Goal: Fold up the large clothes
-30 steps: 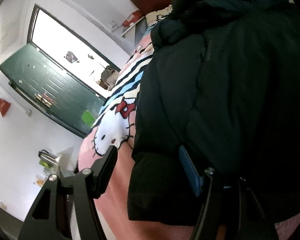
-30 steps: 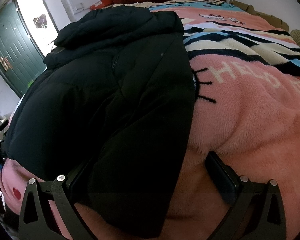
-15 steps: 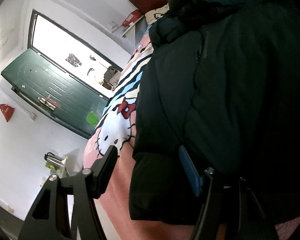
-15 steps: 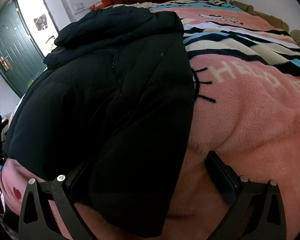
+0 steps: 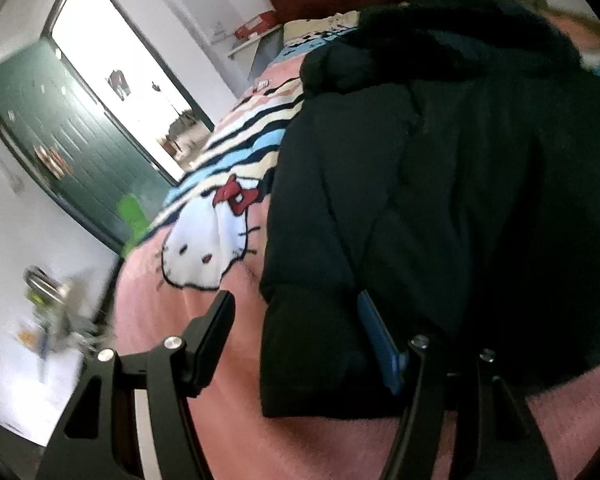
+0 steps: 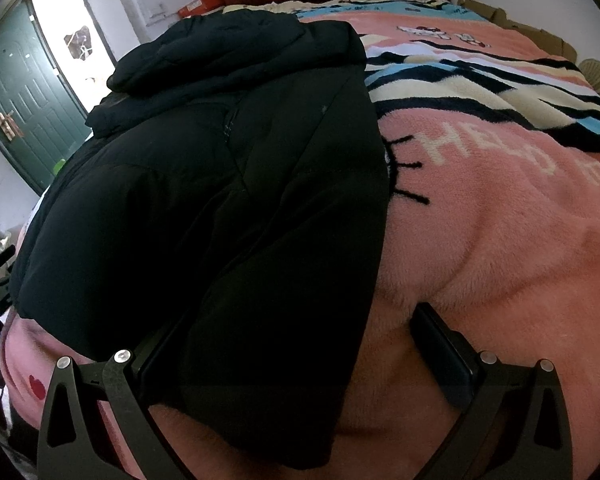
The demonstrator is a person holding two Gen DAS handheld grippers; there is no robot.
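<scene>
Both claws, left point(image 5: 296, 332) and right point(image 6: 284, 344), angle downward, spread wide astride the black jacket's point(image 6: 220, 200) hem.

Black puffer jacket point(image 6: 228, 184) lies flat on bed

Left gripper point(image 5: 296, 336) higher, rolled, over jacket point(image 5: 440, 200).
</scene>
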